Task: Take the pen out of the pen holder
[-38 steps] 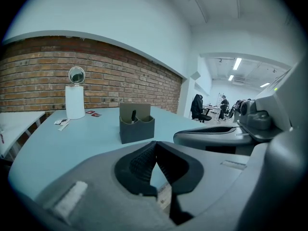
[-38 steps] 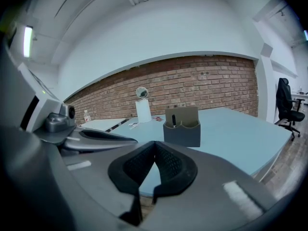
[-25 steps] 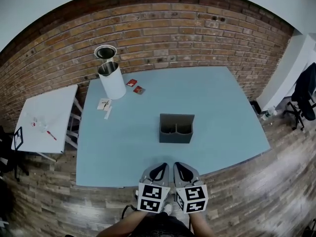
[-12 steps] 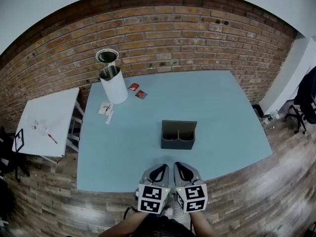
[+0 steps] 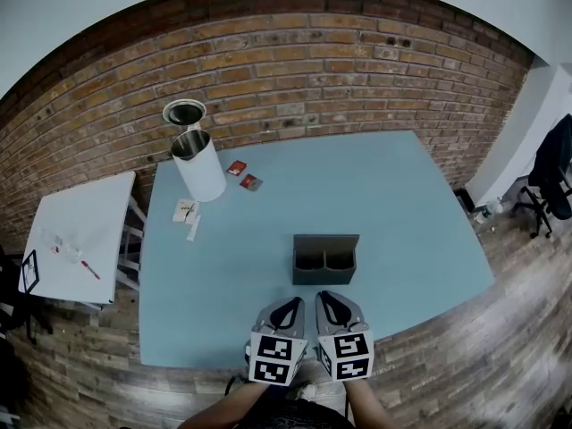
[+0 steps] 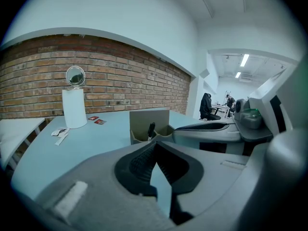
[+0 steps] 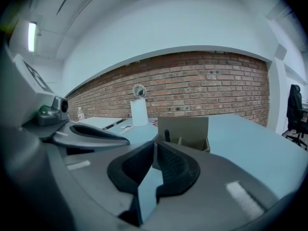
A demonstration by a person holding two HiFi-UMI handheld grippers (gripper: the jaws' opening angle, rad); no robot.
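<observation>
A dark grey two-compartment pen holder stands on the blue table, near its front edge. A black pen sticks up in the holder's left compartment; the same pen shows in the right gripper view. The head view does not show the pen clearly. My left gripper and right gripper are side by side just in front of the holder, apart from it. Both are shut with nothing between their jaws. The holder lies straight ahead of the left gripper, and the holder lies ahead of the right gripper.
A white cylinder with a round mirror behind it stands at the table's back left. Red packets and white scraps lie nearby. A white side table is to the left, an office chair far right, a brick wall behind.
The pen holder now appears closer to the two grippers than a second ago. The grippers stay side by side and shut.
</observation>
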